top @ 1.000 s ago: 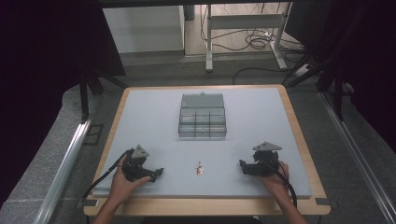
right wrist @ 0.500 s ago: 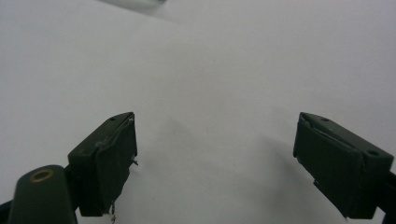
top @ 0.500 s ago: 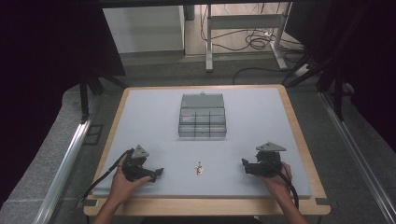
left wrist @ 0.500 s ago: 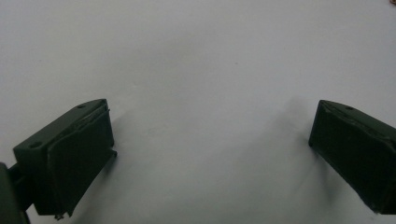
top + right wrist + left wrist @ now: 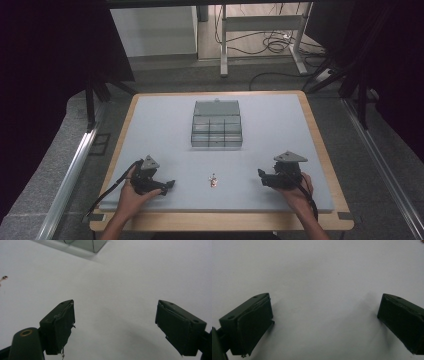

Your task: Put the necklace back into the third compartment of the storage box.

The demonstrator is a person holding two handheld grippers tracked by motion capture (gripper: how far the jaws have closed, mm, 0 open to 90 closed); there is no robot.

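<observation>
This looks like a lab or recording booth. Black curtains [image 5: 45, 75] hang well beyond and to both sides of the grippers, closing in a grey tabletop [image 5: 280, 130] with a wooden edge. Far past the tabletop, loose cables [image 5: 272, 42] lie on a bare floor under a metal frame [image 5: 260, 27]. Aluminium rails [image 5: 70, 175] run along the floor outside each gripper.
</observation>
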